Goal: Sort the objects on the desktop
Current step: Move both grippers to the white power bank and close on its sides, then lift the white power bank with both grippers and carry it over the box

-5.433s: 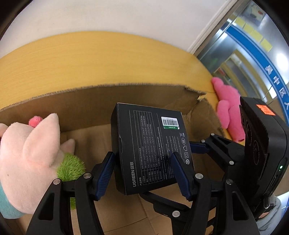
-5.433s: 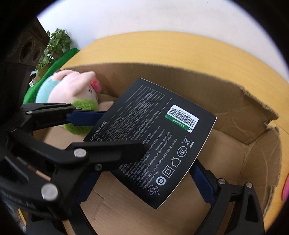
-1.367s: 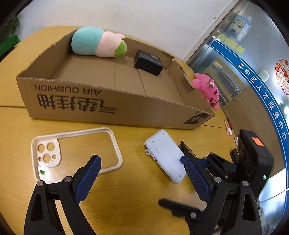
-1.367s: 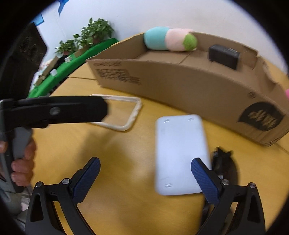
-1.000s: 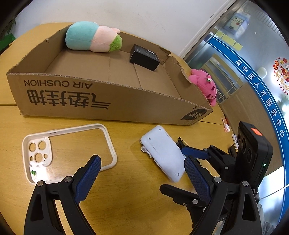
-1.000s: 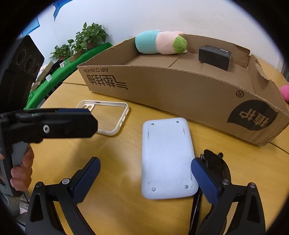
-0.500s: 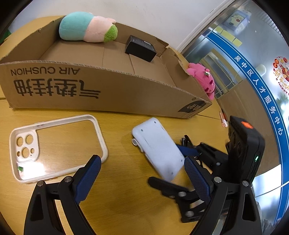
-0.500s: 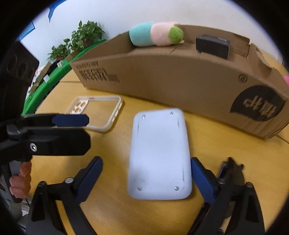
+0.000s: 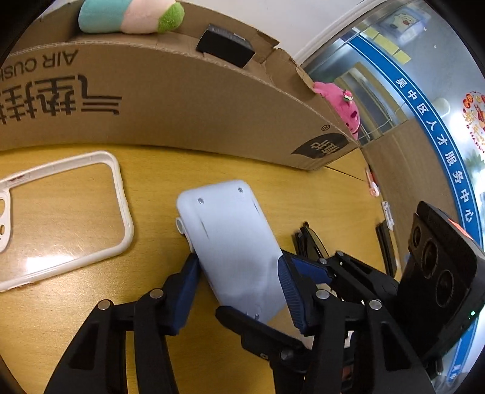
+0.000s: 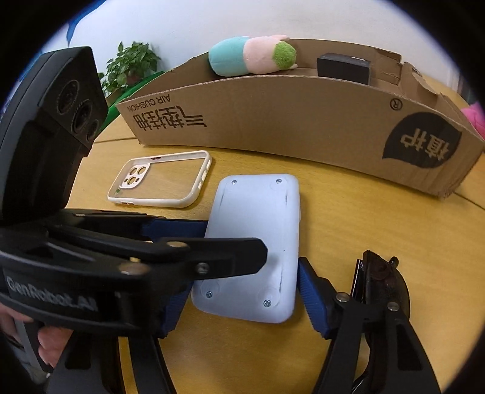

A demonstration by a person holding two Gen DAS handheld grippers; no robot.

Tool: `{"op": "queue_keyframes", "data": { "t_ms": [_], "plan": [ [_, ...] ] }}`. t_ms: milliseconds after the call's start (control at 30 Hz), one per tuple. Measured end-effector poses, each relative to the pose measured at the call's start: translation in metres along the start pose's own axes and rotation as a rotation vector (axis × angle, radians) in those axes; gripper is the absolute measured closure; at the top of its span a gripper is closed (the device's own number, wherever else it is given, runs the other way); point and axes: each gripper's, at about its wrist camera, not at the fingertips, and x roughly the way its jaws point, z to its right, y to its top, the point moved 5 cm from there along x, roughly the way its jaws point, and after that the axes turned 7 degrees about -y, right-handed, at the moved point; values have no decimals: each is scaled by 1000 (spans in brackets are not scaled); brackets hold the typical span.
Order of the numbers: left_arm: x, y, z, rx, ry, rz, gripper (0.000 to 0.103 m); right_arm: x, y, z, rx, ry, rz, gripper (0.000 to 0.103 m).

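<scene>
A flat white device [image 9: 233,242] with screws in its back lies on the wooden table, also in the right wrist view [image 10: 254,242]. My left gripper [image 9: 238,260] straddles its near end, jaws closing, both blue pads against its long edges. My right gripper [image 10: 242,282] straddles the same end, also closing; its right pad [image 10: 312,297] stands a sliver off the edge, and its left pad is hidden behind the left gripper's black finger [image 10: 212,257]. A white phone case [image 9: 60,218] lies to the left of the device.
The long cardboard box [image 9: 182,115] stands just behind, holding a teal-and-pink plush [image 9: 130,15] and a small black box [image 9: 225,48]. A pink plush [image 9: 339,103] lies past its right end. Dark glasses [image 10: 382,285] lie right of the device. A hand [image 10: 45,342] holds the left gripper.
Both grippers moved in on the white device and narrowed their jaws around its near end. The left one sank and came forward until its pads met the device's edges.
</scene>
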Motion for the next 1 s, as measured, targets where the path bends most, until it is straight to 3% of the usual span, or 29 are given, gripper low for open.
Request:
{"op": "queue_keyframes", "data": {
  "t_ms": [67,167,300,467,800,1000],
  "plan": [
    [-2,-1,-1,6,36,10,60,-1,-1,-1,7,-5,4,36],
    [-9,0,-6,-21,10,24,67,-2,-2,-2,20,-6,6,36],
    [-23,2,2,27,42,54,69,-9,-1,-5,39,-4,29,36],
    [-51,21,20,79,15,124,69,-37,16,-10,47,-26,115,36],
    [-129,100,74,286,18,298,69,-108,106,-30,-9,-106,327,36],
    [-176,151,78,337,19,381,69,-132,162,-48,-47,-120,399,36]
  ]
}}
